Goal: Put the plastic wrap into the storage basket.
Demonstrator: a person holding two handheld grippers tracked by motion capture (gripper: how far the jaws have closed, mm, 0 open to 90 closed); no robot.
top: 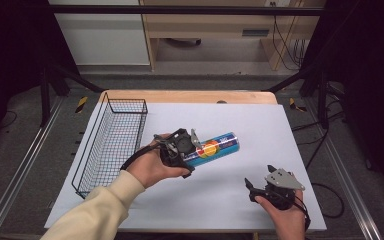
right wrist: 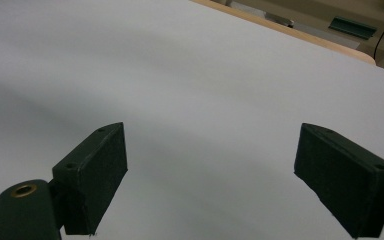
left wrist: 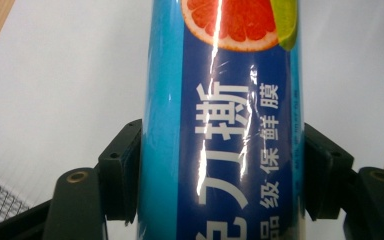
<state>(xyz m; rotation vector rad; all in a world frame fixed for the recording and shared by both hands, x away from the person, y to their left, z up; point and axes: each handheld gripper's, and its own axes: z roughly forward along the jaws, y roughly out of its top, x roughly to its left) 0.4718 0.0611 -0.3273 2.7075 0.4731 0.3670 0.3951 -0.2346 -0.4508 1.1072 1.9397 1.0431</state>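
Blue tube [left wrist: 220,150] — "保鲜膜"

the left hand [top: 152,167] reaches in from the lower left on a cream-sleeved forearm [top: 97,212] and holds the left gripper [top: 192,150] pointing right, its black jaws clamped from both sides on the blue tube [left wrist: 220,130] between the pads. the right hand [top: 285,217] sits low at the right, bearing the right gripper [right wrist: 210,170] with its jaws spread wide and nothing between them.
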